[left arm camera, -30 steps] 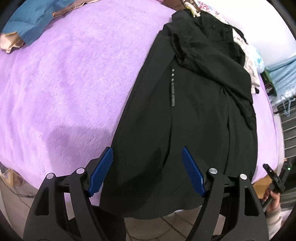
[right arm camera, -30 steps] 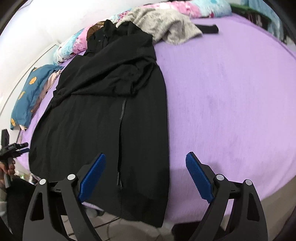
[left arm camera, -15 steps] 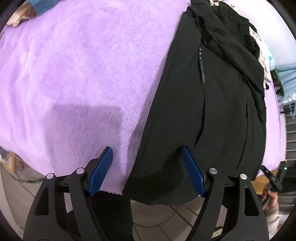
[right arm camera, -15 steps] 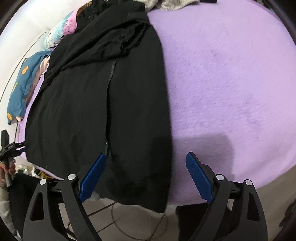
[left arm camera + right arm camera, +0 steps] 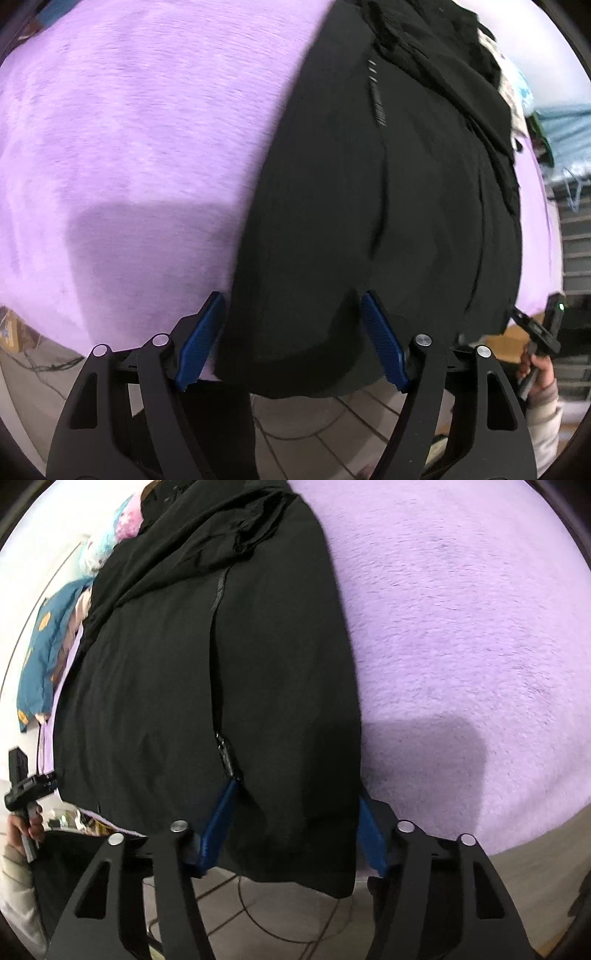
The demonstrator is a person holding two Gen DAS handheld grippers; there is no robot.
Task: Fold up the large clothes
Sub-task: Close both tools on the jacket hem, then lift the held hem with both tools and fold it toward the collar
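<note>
Black zip jacket [image 5: 388, 206] lies flat on the purple bed [image 5: 129, 147], hem overhanging. Left tool [image 5: 291, 314] wide astride one hem corner; right tool [image 5: 295, 801] closing around the other. Right view alone shows the zipper pull [image 5: 225, 753].

a bed with a fuzzy purple blanket [image 5: 140, 155] carries a black jacket [image 5: 388, 206] spread lengthwise, hem over the near edge; blue patterned pillow [image 5: 40, 646] at the far end
</note>
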